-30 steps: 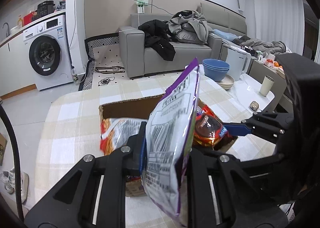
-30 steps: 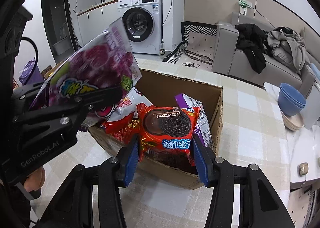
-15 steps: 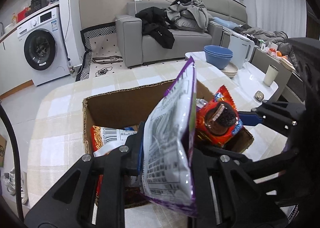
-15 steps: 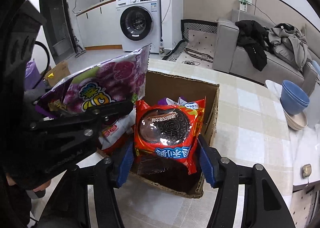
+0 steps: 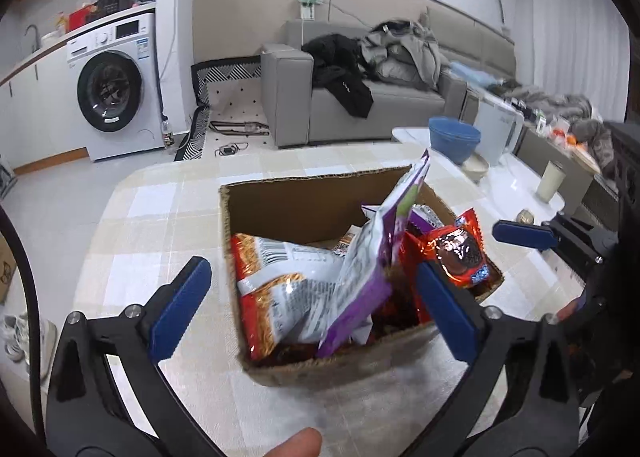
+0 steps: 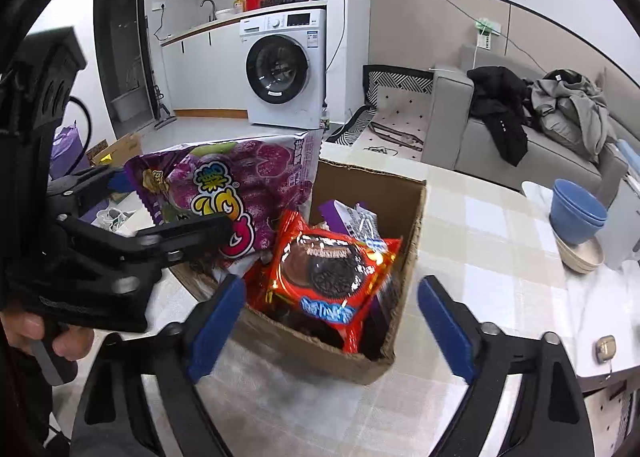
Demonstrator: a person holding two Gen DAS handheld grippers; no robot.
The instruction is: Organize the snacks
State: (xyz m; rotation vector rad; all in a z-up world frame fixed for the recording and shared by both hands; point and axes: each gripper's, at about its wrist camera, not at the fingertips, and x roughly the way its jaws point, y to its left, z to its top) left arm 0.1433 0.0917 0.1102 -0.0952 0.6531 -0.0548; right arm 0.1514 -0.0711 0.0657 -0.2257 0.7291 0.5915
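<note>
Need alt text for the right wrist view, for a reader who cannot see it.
Open right gripper over a cardboard box of snacks on a checked table; a red cookie packet stands in the box, a purple candy bag leans beside it.

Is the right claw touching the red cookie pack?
Apart. The right wrist view shows the right claw open, just opened, gaps beside the red cookie pack.
</note>
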